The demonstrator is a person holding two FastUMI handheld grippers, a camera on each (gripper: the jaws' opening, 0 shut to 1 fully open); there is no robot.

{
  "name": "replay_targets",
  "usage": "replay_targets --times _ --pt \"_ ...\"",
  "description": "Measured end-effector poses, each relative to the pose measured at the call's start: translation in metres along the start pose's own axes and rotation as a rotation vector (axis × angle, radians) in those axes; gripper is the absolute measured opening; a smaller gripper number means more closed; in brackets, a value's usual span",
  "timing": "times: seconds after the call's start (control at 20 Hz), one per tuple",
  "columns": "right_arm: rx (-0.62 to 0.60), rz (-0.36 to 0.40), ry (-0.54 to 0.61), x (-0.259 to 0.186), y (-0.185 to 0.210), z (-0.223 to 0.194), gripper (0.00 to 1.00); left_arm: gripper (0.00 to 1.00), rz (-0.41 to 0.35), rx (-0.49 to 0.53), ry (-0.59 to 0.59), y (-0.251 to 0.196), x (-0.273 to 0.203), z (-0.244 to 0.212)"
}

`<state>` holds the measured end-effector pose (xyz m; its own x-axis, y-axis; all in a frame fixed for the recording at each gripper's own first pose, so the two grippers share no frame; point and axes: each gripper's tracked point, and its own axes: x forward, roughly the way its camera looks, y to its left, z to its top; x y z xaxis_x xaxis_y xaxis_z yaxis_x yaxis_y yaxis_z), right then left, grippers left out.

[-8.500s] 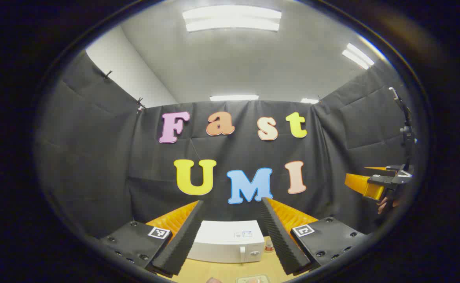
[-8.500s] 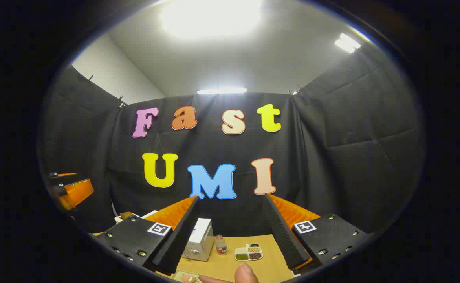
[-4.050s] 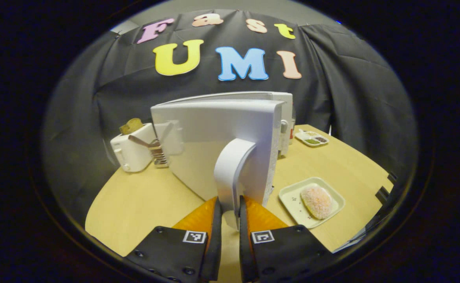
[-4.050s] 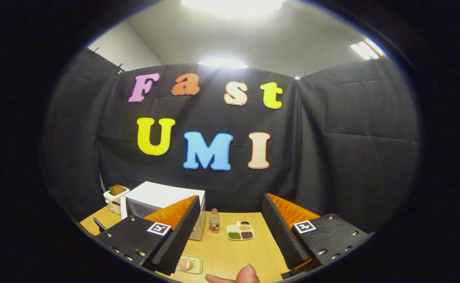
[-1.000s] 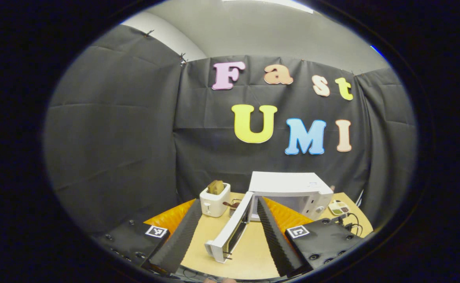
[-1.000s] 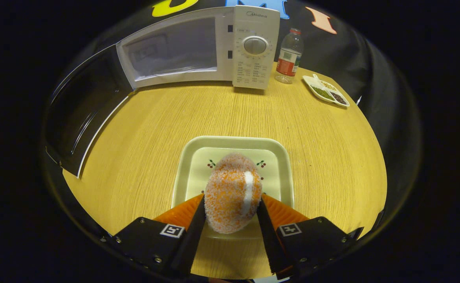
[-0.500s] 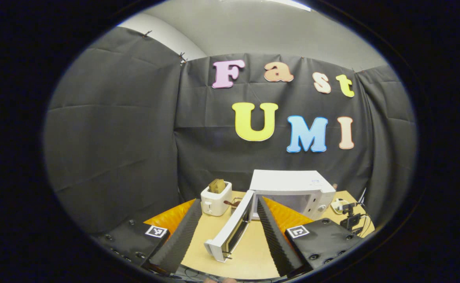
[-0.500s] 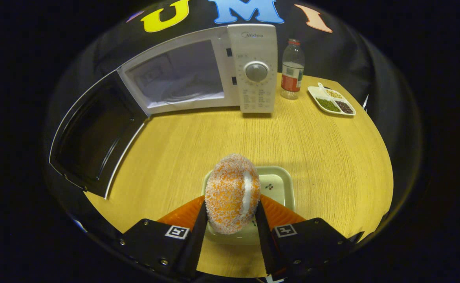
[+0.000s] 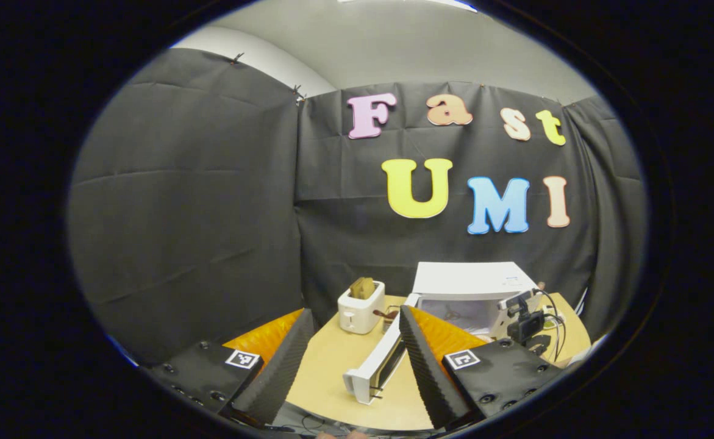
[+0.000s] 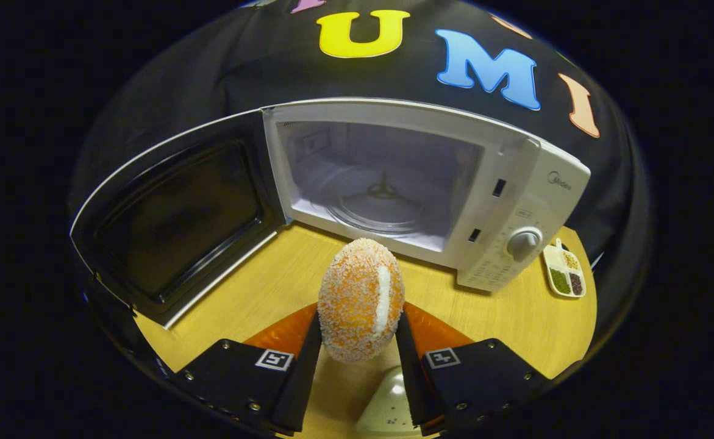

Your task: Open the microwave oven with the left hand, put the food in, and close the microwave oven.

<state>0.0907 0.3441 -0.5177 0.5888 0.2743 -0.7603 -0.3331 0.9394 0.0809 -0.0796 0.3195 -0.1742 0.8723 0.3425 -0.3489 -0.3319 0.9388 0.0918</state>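
Note:
In the right gripper view my right gripper [image 10: 357,341] is shut on the food [image 10: 361,299], an oval orange piece with a white crumb coating and a white stripe, held in the air above the table. Straight ahead stands the white microwave oven [image 10: 515,201], its door [image 10: 174,213] swung wide to the left and its cavity with the glass turntable [image 10: 375,210] bare. The food's plate [image 10: 387,402] lies below the fingers. In the left gripper view my left gripper [image 9: 350,360] hangs open, well back from the microwave oven [image 9: 466,283] and its open door [image 9: 378,366]. The other gripper [image 9: 524,323] shows in front of the oven.
A white toaster [image 9: 361,305] with bread in it stands left of the microwave. A small sectioned dish [image 10: 564,271] of seeds lies at the right of the wooden table [image 10: 259,286], past the oven's control panel. The open door walls off the table's left side.
My right gripper has lifted the food off its plate and carried it forward and left, up to the open oven mouth. My left gripper has stayed open and has drifted slightly.

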Motion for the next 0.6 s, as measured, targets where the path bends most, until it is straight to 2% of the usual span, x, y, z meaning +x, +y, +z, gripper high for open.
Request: replay_targets --times 0.1,0.2,0.3,0.4,0.6 --pt "0.175 0.007 -0.003 0.017 0.012 0.013 0.64 0.89 0.016 0.013 0.020 0.004 -0.002 -0.001" --pt "0.364 0.046 0.002 0.041 0.018 0.025 0.64 0.89 0.018 0.039 0.048 0.003 0.000 -0.005" --pt "0.515 0.016 -0.019 0.063 0.013 0.039 0.64 0.90 0.020 0.095 0.064 0.002 0.002 -0.005" --pt "0.636 -0.001 -0.027 0.084 0.011 0.047 0.64 0.93 0.021 0.139 0.087 0.000 0.003 -0.008" --pt "0.783 -0.029 -0.069 0.114 0.006 0.065 0.64 0.98 0.003 0.124 0.119 -0.012 0.003 -0.009"
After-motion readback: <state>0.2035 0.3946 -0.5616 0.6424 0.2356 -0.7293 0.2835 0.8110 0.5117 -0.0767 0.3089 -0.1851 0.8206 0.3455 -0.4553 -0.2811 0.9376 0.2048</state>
